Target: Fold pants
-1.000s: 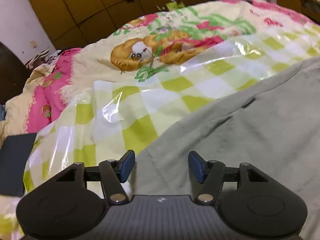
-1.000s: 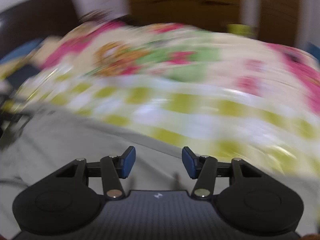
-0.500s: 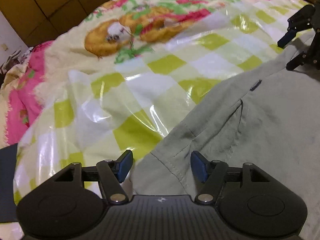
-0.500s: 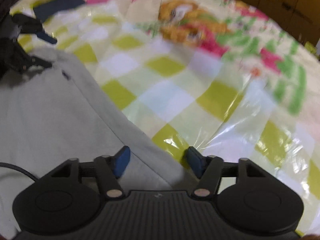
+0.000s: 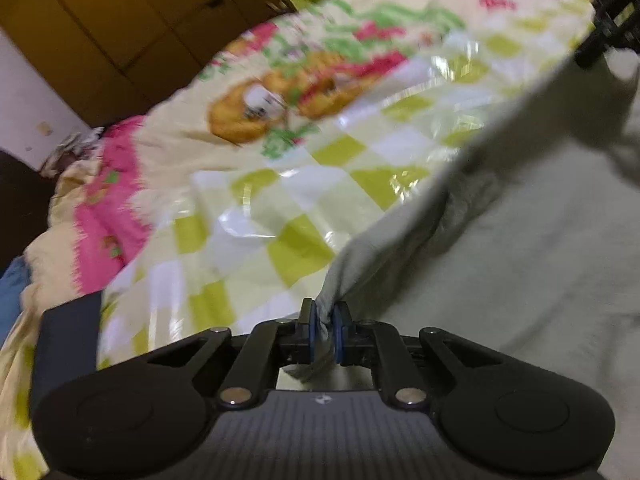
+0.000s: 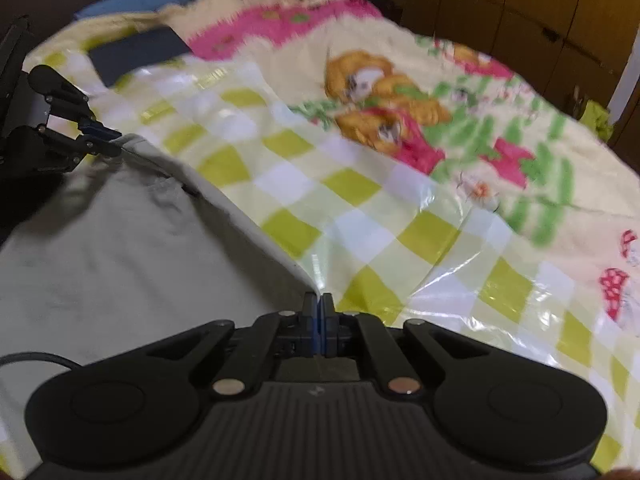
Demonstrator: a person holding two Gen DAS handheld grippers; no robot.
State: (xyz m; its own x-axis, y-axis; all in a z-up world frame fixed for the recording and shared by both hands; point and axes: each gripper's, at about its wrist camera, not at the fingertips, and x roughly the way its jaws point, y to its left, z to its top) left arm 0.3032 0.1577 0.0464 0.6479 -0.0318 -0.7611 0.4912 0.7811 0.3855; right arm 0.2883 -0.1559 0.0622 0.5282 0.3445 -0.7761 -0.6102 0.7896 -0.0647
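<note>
- One pair of grey pants on a bed.
- Two grippers: left gripper fingers closing, pinching pants edge; right gripper fingers pressed together on it too.

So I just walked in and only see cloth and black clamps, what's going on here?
A person is folding a pair of grey-green pants on a bed covered by a checkered plastic sheet over a cartoon blanket. The left gripper is closing on one corner of the pants' edge, with cloth bunched between its pads. The right gripper is shut on the other end of the same edge. The edge between them looks raised off the sheet.
</note>
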